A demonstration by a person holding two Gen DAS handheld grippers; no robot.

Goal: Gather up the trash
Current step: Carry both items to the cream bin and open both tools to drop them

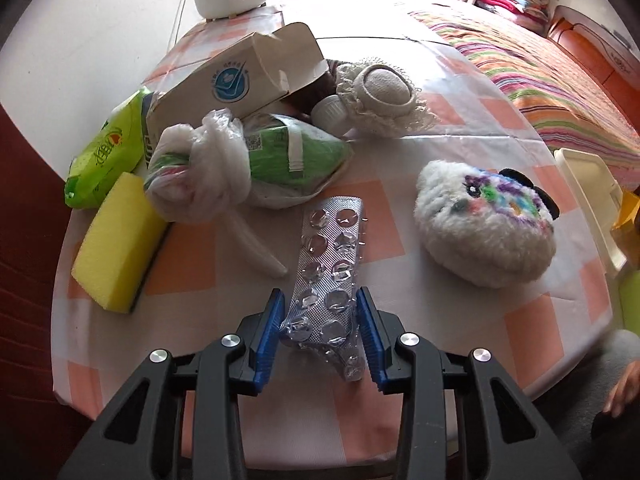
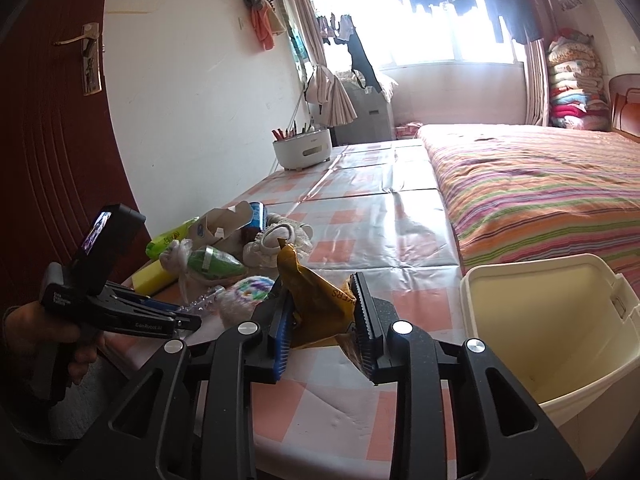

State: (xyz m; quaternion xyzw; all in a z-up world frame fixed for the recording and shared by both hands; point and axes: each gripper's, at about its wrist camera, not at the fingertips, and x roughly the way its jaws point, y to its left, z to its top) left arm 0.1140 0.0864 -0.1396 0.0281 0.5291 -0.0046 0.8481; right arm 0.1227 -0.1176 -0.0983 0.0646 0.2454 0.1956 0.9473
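Beside the cream bin (image 2: 560, 332), the right gripper (image 2: 322, 320) pinches a yellow wrapper (image 2: 316, 300), undropped. Farther off, the left gripper (image 1: 320, 320) clamps an empty blister pack (image 1: 326, 276); bagged rubbish (image 1: 240, 160) beyond awaits.

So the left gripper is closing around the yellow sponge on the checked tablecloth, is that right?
Not the sponge. The left wrist view shows the left gripper straddling the empty silver blister pack; the sponge lies apart, near the table's left edge. The checked tablecloth is right.
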